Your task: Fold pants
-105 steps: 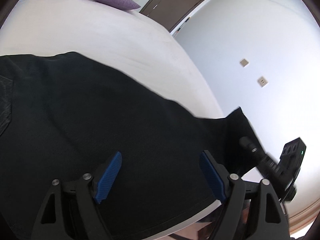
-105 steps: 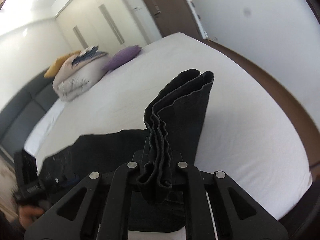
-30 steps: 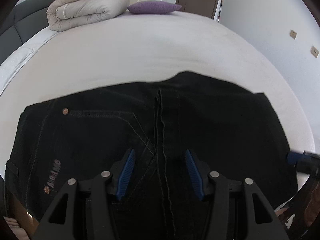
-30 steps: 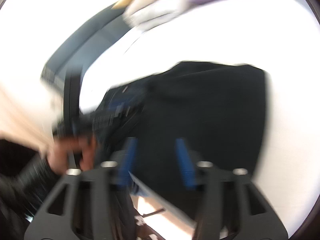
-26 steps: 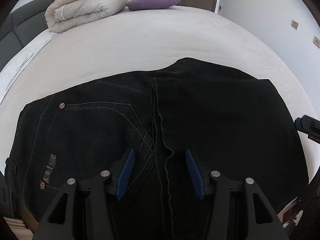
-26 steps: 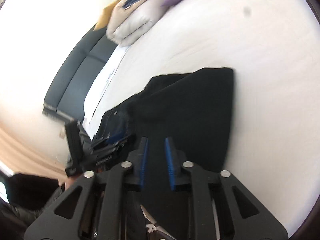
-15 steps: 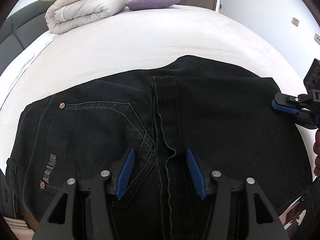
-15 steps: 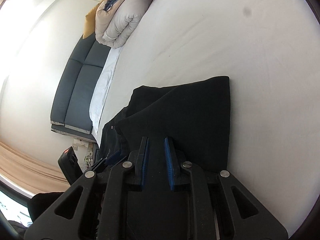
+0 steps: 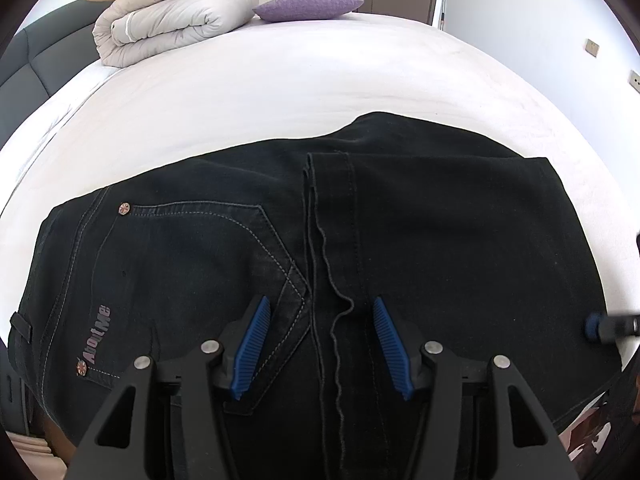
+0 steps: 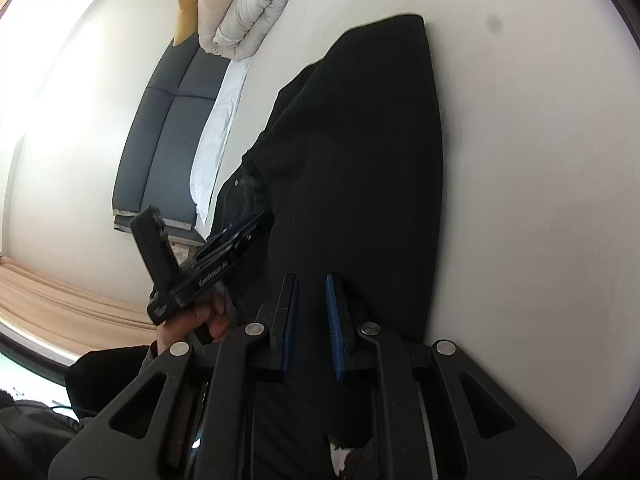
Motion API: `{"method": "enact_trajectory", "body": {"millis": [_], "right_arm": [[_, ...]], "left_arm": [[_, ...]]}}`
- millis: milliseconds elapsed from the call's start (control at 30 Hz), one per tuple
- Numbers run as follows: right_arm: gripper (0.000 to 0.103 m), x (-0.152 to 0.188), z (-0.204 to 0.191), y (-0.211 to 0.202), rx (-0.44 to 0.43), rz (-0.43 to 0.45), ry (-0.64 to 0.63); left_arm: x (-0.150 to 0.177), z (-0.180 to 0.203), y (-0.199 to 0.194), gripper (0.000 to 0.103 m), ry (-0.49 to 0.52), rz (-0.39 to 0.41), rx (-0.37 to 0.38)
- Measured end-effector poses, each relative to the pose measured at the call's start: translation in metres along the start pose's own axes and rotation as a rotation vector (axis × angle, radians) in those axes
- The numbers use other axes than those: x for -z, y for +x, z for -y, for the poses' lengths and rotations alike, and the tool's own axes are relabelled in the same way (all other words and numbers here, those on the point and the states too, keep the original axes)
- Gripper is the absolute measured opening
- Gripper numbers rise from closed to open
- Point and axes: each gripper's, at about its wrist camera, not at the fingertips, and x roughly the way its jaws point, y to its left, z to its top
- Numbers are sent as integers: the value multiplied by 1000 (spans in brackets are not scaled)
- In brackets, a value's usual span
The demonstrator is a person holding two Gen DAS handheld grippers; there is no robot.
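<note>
Left wrist view: black pants (image 9: 400, 240) lie folded flat across the near part of a white bed (image 9: 280, 92). The hemmed leg ends run down the middle of the fabric, laid over the seat half, where a back pocket with pale stitching and a small printed label show on the left. The left gripper (image 9: 320, 340) points down over this hem line, its blue-padded fingers (image 9: 252, 346) standing moderately apart on either side of the hems. The pads press on nothing. At the right edge of the picture, beside the pants' right fold, the blurred tip of the right gripper (image 9: 610, 326) shows. At the far end of the bed sit a rolled beige duvet (image 9: 176, 26) and a purple pillow (image 9: 308, 6).

Right wrist view: the picture is tilted, so the bed (image 10: 540, 200) rises on the right. The pants (image 10: 360, 168) stretch away from the camera along the bed's near edge. The right gripper (image 10: 312, 326) sits low over the near end of the pants. Its fingers (image 10: 334, 328) have just been closing and now stand a narrow gap apart, with dark cloth seen beyond the gap; whether the pads pinch any fabric cannot be told. To the left, a person's hand (image 10: 200, 318) holds the left gripper (image 10: 236, 234) over the pants. The duvet (image 10: 244, 12) lies far off at the top.
</note>
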Motion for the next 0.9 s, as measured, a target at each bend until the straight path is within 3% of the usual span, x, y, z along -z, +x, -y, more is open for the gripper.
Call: {"method": "enact_trajectory", "body": {"millis": [167, 333, 400, 500, 633, 700, 900], "right_arm": [[12, 28, 2, -6, -26, -6, 13], [7, 33, -1, -1, 5, 0, -24], [6, 37, -2, 1, 14, 11, -50], [6, 43, -6, 3, 28, 25, -73], [7, 47, -6, 1, 25, 28, -70], [7, 49, -7, 0, 22, 33, -66], [7, 51, -10, -3, 24, 62, -48]], "left_arm": [[1, -3, -1, 57, -18, 7, 7], [7, -25, -24, 57, -131, 55, 71], [18, -50, -45, 57, -249, 120, 114], [39, -100, -75, 71, -458, 219, 141], [80, -179, -108, 82, -769, 367, 152], [107, -217, -111, 88, -944, 425, 192], [160, -257, -73, 88, -1238, 404, 346]]}}
